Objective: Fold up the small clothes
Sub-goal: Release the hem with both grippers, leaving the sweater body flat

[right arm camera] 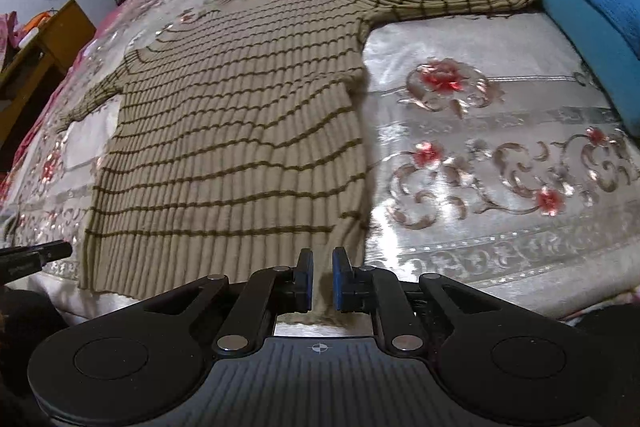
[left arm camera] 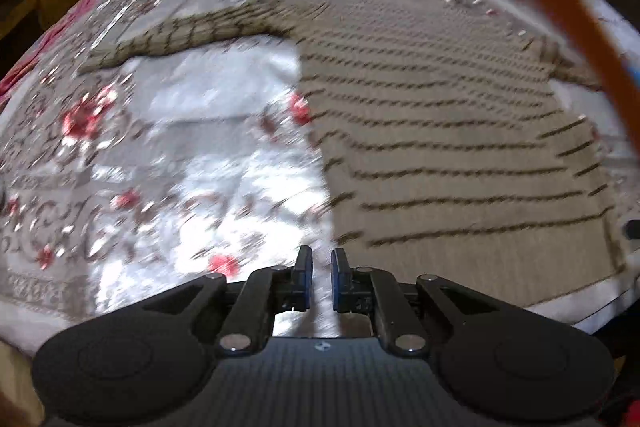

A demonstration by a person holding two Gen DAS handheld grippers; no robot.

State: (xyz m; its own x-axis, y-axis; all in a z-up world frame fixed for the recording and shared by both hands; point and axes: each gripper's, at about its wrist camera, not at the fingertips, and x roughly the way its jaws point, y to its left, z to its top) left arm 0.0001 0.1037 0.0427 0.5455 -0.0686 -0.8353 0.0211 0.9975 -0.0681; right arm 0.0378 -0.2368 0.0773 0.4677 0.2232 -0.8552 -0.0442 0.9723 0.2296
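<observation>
The striped sweater lies spread flat on the bedspread with sleeves out, ready for folding, while the left gripper and right gripper hover at its hem corners, jaws narrowly parted and empty

A striped sweater lies flat on the floral bedspread.
</observation>
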